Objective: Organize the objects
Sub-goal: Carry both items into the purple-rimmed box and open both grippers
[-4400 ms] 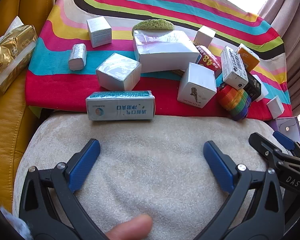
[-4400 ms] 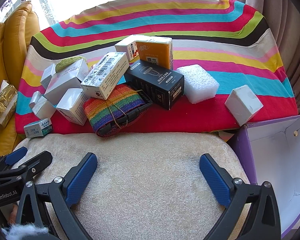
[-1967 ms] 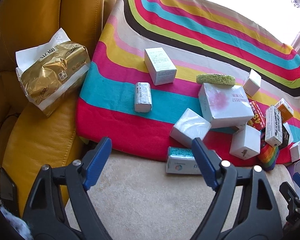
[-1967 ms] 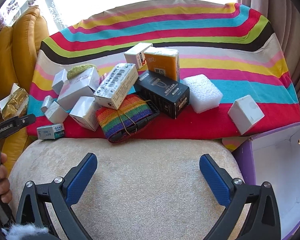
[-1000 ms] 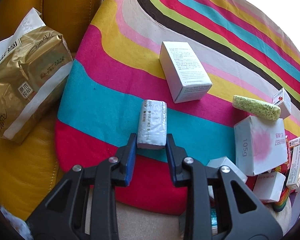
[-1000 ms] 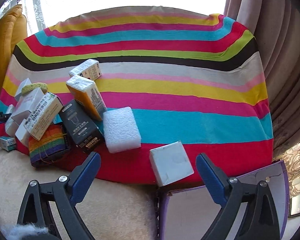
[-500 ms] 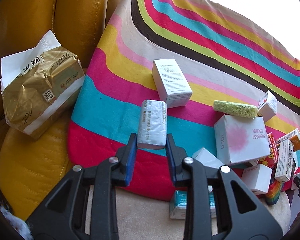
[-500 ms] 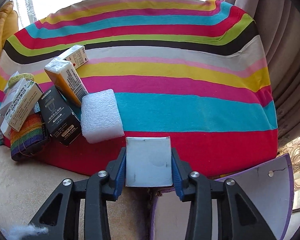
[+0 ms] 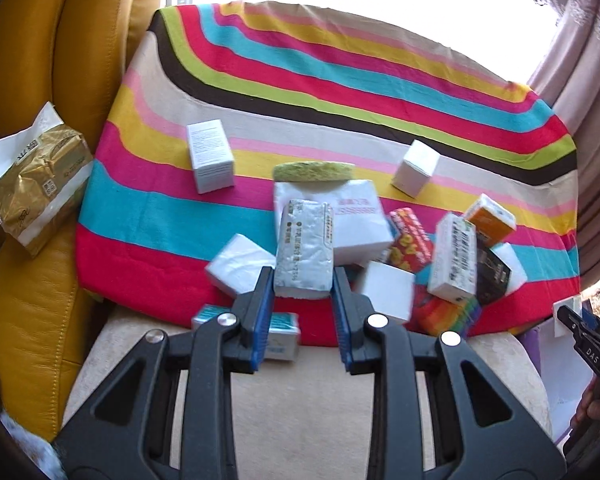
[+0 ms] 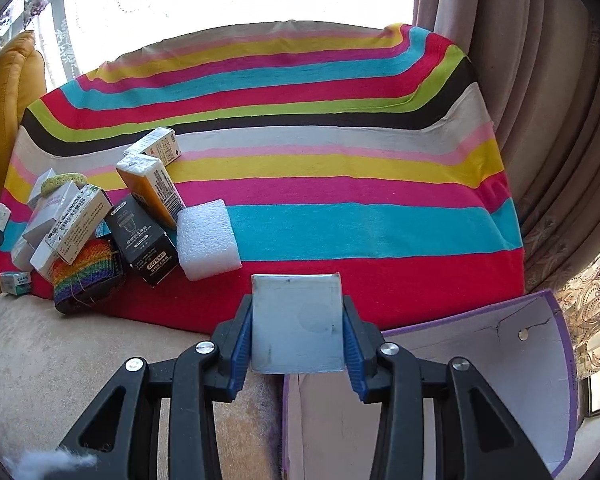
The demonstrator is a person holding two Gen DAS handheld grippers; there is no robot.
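Note:
My left gripper (image 9: 302, 280) is shut on a silver foil packet (image 9: 305, 249) and holds it in the air above the pile of boxes (image 9: 452, 254) on the striped cloth (image 9: 340, 80). My right gripper (image 10: 297, 330) is shut on a small white box (image 10: 297, 323), held just above the near left edge of the open purple box (image 10: 460, 392). The right gripper also shows at the right edge of the left wrist view (image 9: 588, 334).
A gold tissue pack (image 9: 36, 184) lies on the yellow sofa at left. A white foam block (image 10: 208, 240), a black box (image 10: 142, 240), an orange box (image 10: 150, 190) and a rainbow strap roll (image 10: 88, 276) sit on the cloth. Curtains (image 10: 540, 120) hang at right. A beige cushion (image 10: 80, 360) lies in front.
My left gripper has lifted the foil packet and carried it right, over the pile. My right gripper has raised the white box and drawn back toward the purple box.

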